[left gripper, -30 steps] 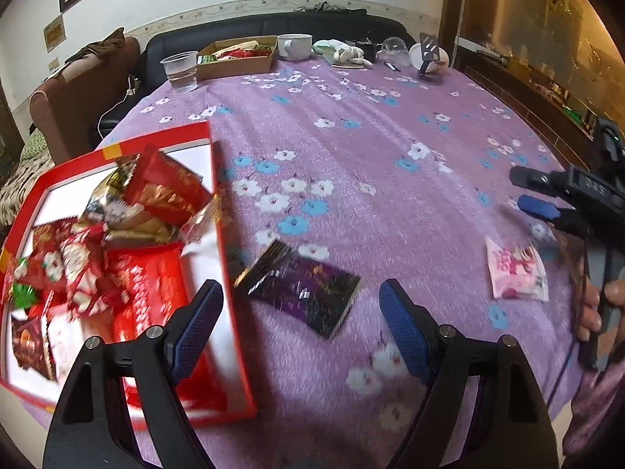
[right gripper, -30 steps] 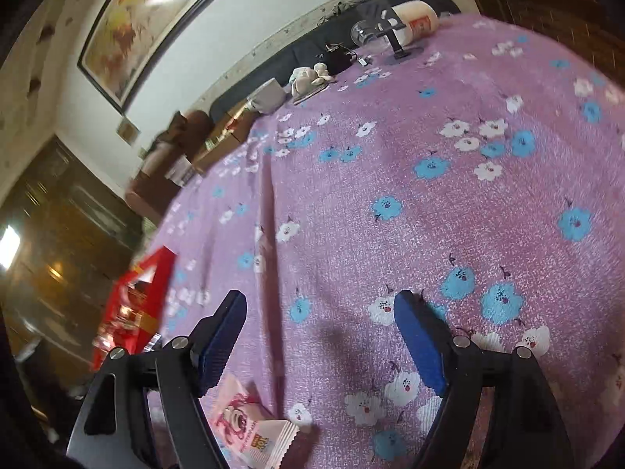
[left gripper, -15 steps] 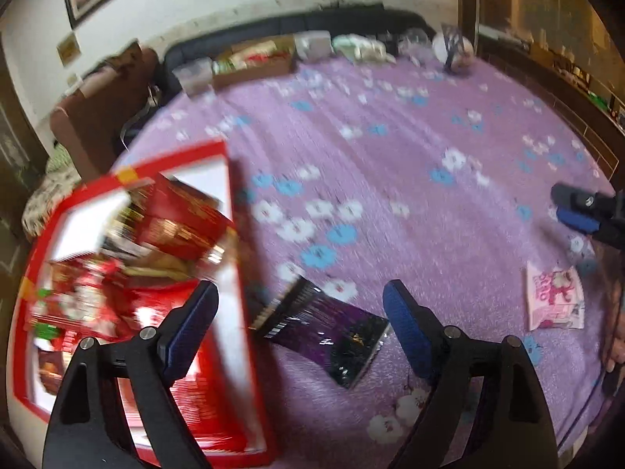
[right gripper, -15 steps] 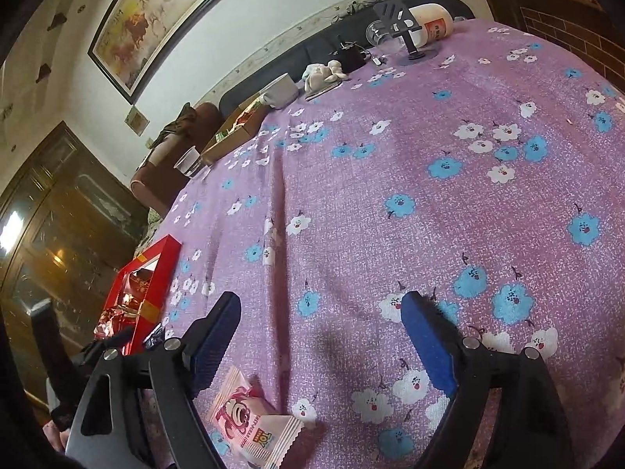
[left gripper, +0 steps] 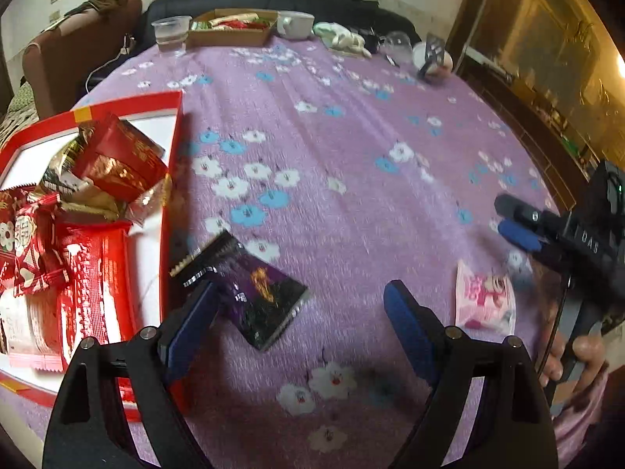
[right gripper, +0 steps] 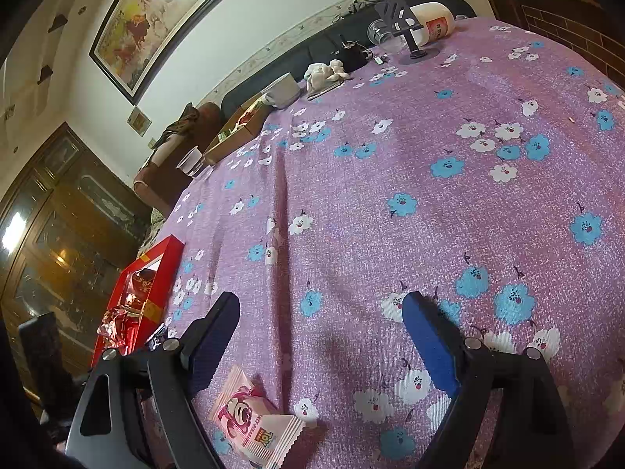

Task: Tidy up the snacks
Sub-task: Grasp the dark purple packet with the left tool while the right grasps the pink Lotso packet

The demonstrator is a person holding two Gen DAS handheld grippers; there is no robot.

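Left gripper [left gripper: 299, 314]: fingers [left gripper: 406, 324] wide apart, nothing between them, blue ribbed pads. Poised low over the purple packet [left gripper: 250, 293], which lies flat on the cloth just beside the red box [left gripper: 172, 179], outside its right wall; left pad overlaps the packet's near corner in view, contact cannot be told.

Right gripper [right gripper: 324, 346]: fingers [right gripper: 427, 346] also wide apart, empty. Pink packet [right gripper: 256, 426] flat on the cloth below and slightly left of the gap, not gripped. Same pink packet [left gripper: 484, 301] visible from the left wrist, well apart from the box, with the right gripper [left gripper: 519, 222] above it.

Progress, judged: largely done. Many red and gold wrappers [left gripper: 97, 179] already heaped in the box; two packets left on the table [left gripper: 351, 136]. Probably next: purple packet by left, pink by right.

Materials and shapes:
- Purple packet: glossy foil, rectangular, serrated end seals, thin; likely slippery, needs an edge pinch.
- Pink packet: matte film, cartoon bear print, zigzag cut ends, slightly puffed.
- Box: shallow cardboard, red rim, white floor.
- Cloth: purple weave, blue and white flower print, a few long creases.

Far edge: brown tray [left gripper: 230, 31], plastic cup [left gripper: 170, 35], mug [left gripper: 297, 25]; not involved.
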